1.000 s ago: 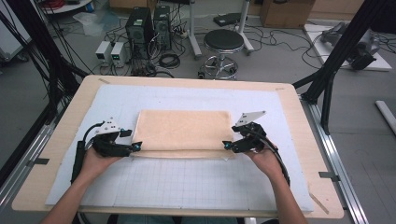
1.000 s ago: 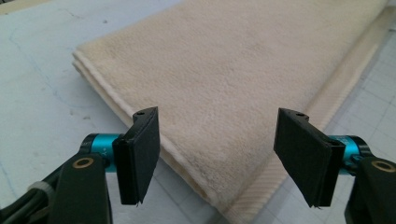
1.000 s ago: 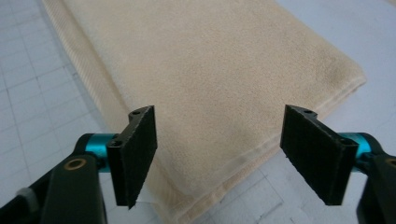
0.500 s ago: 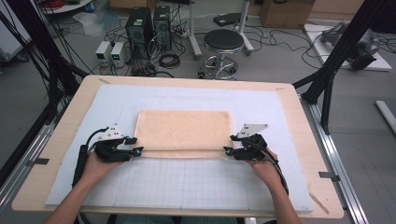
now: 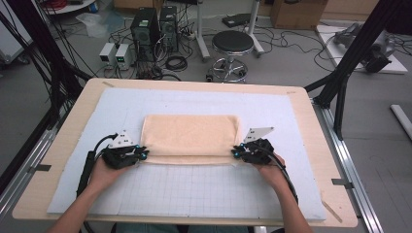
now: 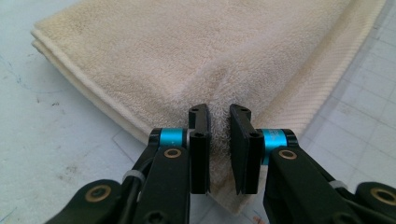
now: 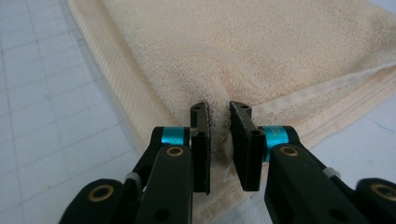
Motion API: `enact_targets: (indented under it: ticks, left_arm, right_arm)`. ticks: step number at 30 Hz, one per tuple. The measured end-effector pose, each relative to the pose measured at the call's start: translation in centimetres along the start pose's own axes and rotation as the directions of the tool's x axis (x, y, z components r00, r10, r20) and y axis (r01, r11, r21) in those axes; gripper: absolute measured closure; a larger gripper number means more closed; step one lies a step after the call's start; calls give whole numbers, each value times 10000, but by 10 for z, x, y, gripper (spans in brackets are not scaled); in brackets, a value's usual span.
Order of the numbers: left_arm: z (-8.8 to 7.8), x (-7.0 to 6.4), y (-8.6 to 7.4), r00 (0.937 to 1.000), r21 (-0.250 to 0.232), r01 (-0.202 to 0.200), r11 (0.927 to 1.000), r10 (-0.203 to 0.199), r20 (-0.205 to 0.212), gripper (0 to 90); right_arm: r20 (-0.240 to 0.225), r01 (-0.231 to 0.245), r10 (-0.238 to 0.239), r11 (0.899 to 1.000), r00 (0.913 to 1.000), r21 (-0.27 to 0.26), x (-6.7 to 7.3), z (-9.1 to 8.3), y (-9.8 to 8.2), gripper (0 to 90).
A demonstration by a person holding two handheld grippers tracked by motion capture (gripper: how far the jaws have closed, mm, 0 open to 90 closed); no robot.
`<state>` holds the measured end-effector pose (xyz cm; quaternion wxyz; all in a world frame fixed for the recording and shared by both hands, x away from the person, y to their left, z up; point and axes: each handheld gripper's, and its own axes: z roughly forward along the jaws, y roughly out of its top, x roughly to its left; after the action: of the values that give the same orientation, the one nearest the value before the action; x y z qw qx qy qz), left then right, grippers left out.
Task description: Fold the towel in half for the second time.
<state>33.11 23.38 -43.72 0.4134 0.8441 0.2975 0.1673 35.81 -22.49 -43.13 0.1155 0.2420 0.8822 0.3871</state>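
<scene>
On the desk point(image 5: 301, 116), a folded cream towel point(image 5: 190, 137) lies flat at the middle of a pale gridded mat point(image 5: 194, 189). At the towel's near left corner, the left tongs point(image 5: 141, 154) have just been closing and now pinch the terry. At its near right corner, the right tongs point(image 5: 237, 152) have likewise just closed on the cloth.

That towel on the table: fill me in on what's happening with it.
A person at the table is working a folded cream towel with a gripper in each hand. The left gripper has its jaws pinched on the towel's near left corner, and the right gripper has the near right corner. Both pairs of jaws have just been closing, with towel fabric bunched between them. The towel lies flat on the white gridded mat, not yet lifted.
</scene>
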Motion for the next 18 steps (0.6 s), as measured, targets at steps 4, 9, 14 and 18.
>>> enact_targets:
  ticks: [4,9,14,18]
  left_arm:
    - [-2,0,2,9999,-131,103,9999,-103,-29,812]
    - [-7,1,6,9998,-359,154,9992,-159,-144,825]
    - [-13,4,11,9994,-622,299,9976,-308,-145,828]
    - [-18,4,17,9995,-776,215,9968,-231,-201,829]
  right_arm:
    - [-132,-230,229,9997,9997,-107,-3,-2,-1,805]
    - [-104,-281,280,9996,9996,-105,-3,-7,3,814]
    - [-108,-311,307,9988,9995,-369,-5,-17,10,816]
    - [-36,-297,296,9984,9996,-475,-4,-24,17,817]
